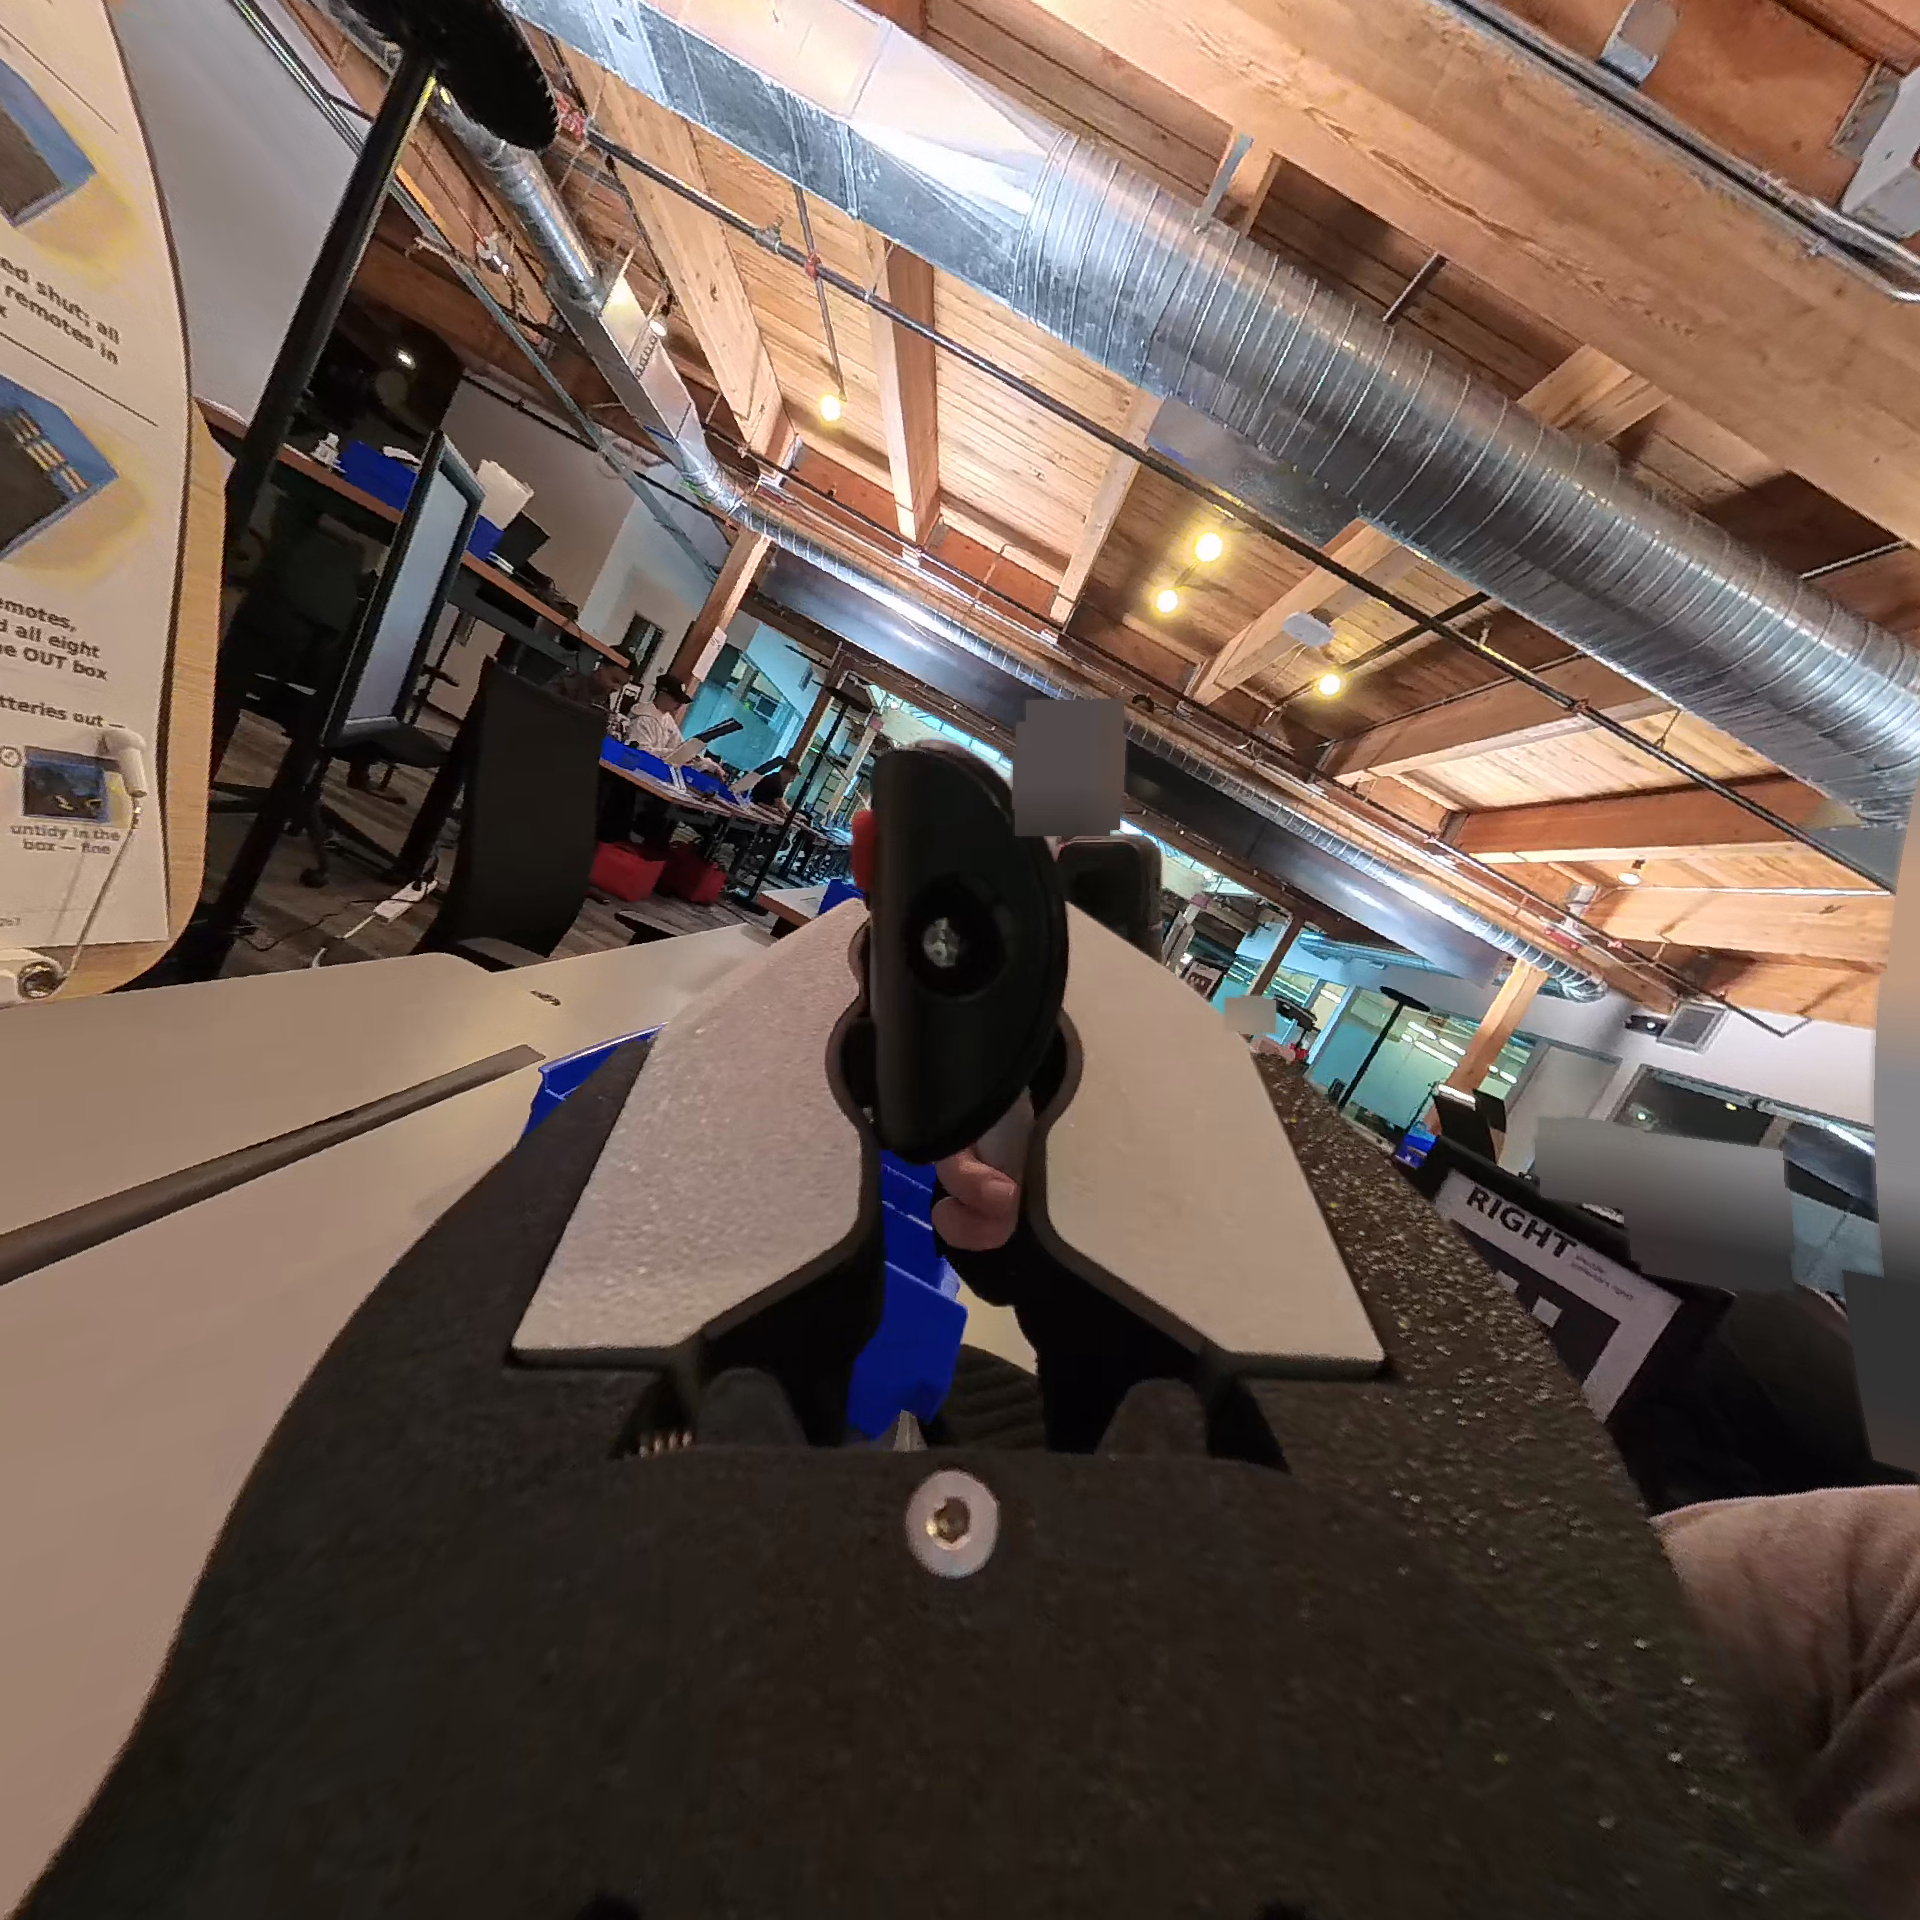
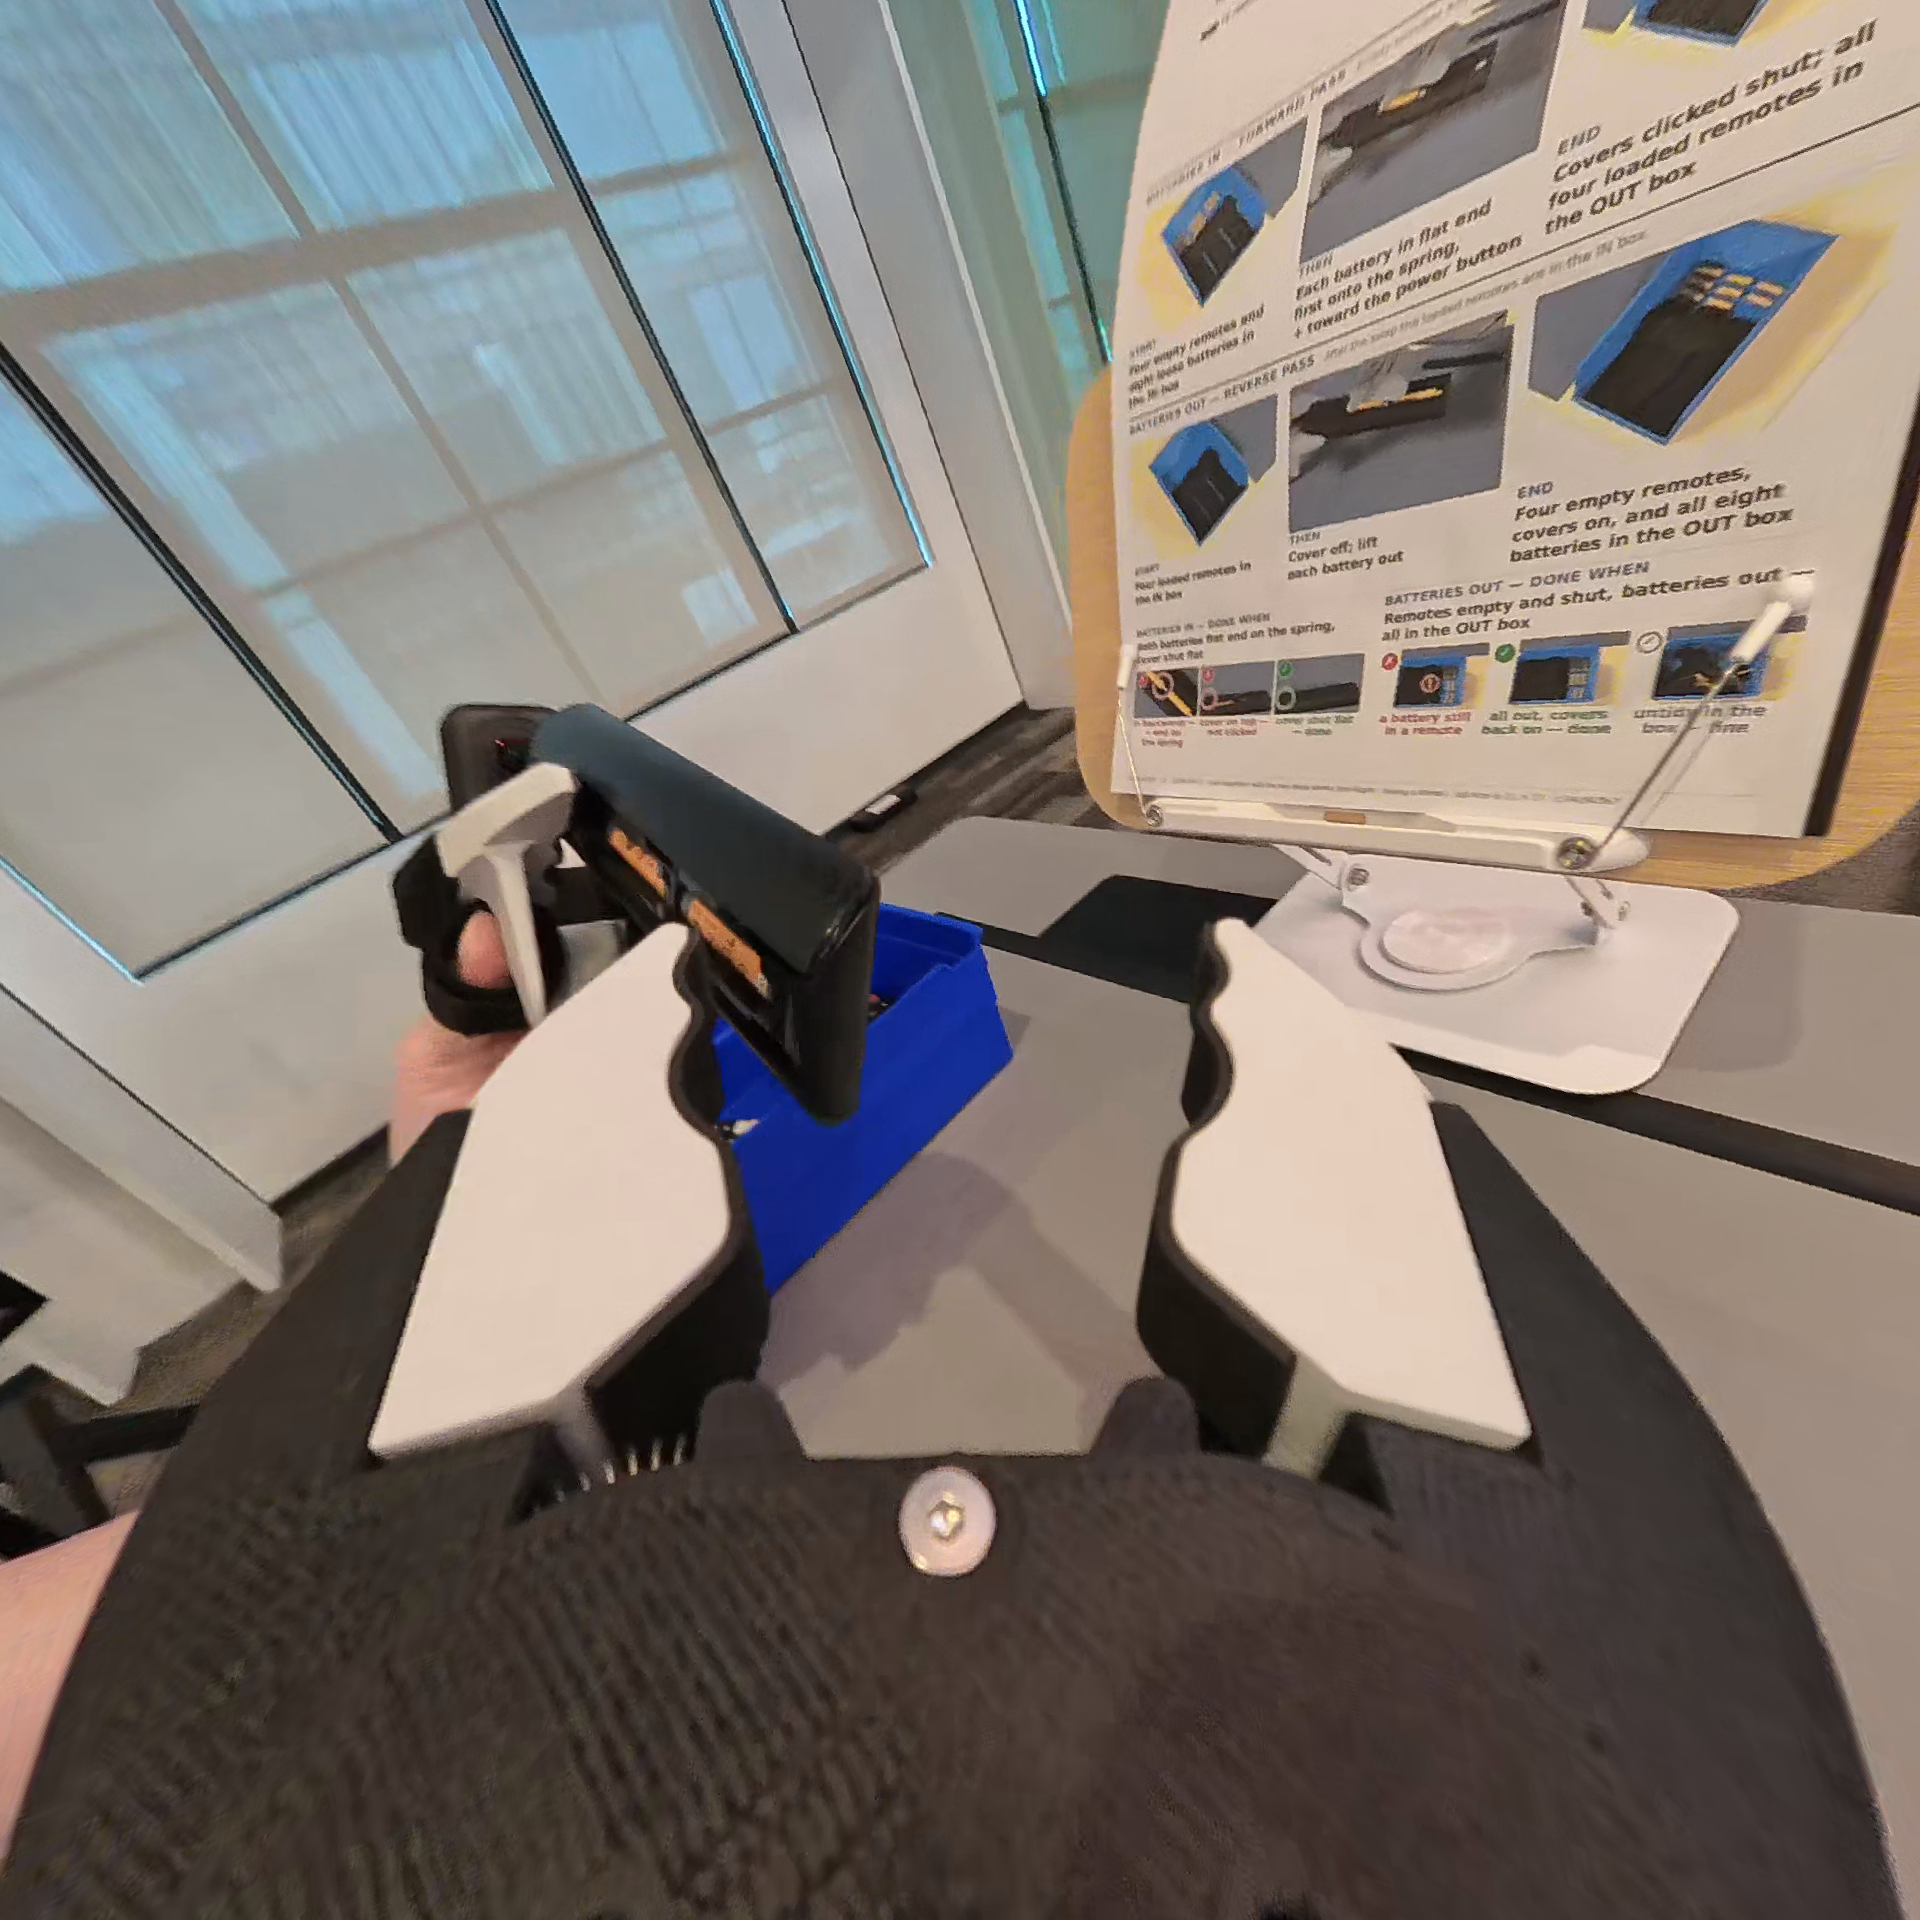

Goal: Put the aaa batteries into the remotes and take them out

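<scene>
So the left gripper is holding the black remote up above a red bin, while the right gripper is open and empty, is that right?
Not quite: the bin is blue, not red, as the right wrist view shows. The rest holds: the left gripper grips the black remote above it, and the right gripper is open and empty.

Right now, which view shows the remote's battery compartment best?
The right wrist view: the remote, clamped by the left gripper, hangs above the blue bin with its open compartment and batteries facing the camera. The left wrist view shows only the remote's end.
</scene>
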Available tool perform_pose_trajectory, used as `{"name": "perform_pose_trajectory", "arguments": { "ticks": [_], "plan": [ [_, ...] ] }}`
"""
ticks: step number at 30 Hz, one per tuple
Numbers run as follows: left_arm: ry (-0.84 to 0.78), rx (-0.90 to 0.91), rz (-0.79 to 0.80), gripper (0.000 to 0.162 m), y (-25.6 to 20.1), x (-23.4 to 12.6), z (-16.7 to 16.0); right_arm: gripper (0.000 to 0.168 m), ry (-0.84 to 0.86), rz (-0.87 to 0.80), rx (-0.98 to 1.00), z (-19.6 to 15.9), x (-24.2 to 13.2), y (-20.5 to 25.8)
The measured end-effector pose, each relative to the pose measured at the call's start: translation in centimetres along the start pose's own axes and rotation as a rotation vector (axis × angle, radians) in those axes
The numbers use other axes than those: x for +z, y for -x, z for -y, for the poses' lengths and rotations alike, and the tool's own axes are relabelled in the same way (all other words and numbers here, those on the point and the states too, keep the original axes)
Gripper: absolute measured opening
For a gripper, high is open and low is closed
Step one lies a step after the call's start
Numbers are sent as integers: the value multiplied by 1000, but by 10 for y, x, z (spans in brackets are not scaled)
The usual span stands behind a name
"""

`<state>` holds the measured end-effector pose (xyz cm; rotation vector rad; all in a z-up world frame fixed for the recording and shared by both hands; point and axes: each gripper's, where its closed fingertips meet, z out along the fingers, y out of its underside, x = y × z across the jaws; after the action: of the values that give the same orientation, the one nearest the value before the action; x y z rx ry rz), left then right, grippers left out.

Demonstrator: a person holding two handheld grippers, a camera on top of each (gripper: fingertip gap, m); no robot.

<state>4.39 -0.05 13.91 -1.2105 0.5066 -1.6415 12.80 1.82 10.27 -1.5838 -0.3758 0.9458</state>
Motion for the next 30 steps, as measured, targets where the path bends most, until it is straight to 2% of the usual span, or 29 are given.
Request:
{"name": "perform_pose_trajectory", "arguments": {
  "ticks": [11, 15, 22, 26, 30],
  "plan": [
    [9, -32, -10, 25, 2, 1, -4, 92, 35, -37, 0, -6, 4, -5],
    [-2, -42, -35, 25, -1, 1, -2, 90, 10, 18, -14, -2, -1, 4],
    [-17, -50, -35, 25, -1, -1, 2, 86, -20, 12, 10, 4, -11, -1],
    [9, 19, 35, 25, 5, 0, -2, 91, -51, -53, -148, 19, -16, 13],
    [24, 24, 46, 25, 7, 2, -7, 104, 46, -147, -348, 24, -5, 27]
  ]
}}
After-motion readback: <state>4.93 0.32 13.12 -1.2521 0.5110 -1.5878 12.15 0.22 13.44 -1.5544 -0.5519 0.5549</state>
